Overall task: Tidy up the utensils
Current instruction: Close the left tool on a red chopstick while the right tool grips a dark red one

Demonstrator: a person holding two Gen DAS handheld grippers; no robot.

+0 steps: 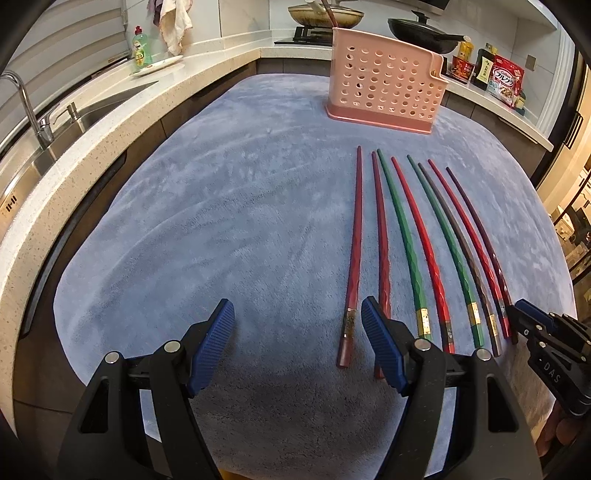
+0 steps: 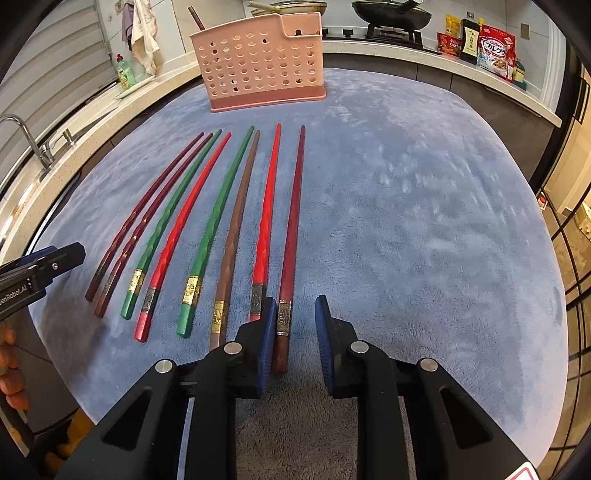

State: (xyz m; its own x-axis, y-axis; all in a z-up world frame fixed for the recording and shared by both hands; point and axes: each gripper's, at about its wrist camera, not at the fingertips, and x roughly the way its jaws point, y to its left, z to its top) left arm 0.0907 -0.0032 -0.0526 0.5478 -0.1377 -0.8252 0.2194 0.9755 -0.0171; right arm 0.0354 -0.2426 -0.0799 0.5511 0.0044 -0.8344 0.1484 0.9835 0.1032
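Observation:
Several chopsticks lie side by side on a blue-grey cloth: dark red, green, bright red, brown and maroon ones. A pink perforated holder stands upright beyond them; it also shows in the right wrist view, with one dark stick in it. My left gripper is open and empty, just left of the row. My right gripper is open, its jaws on either side of the maroon chopstick's handle end.
A steel sink with faucet and a green soap bottle sit on the counter to the left. A stove with pans and food packets stand behind the cloth. The cloth lies bare right of the chopsticks.

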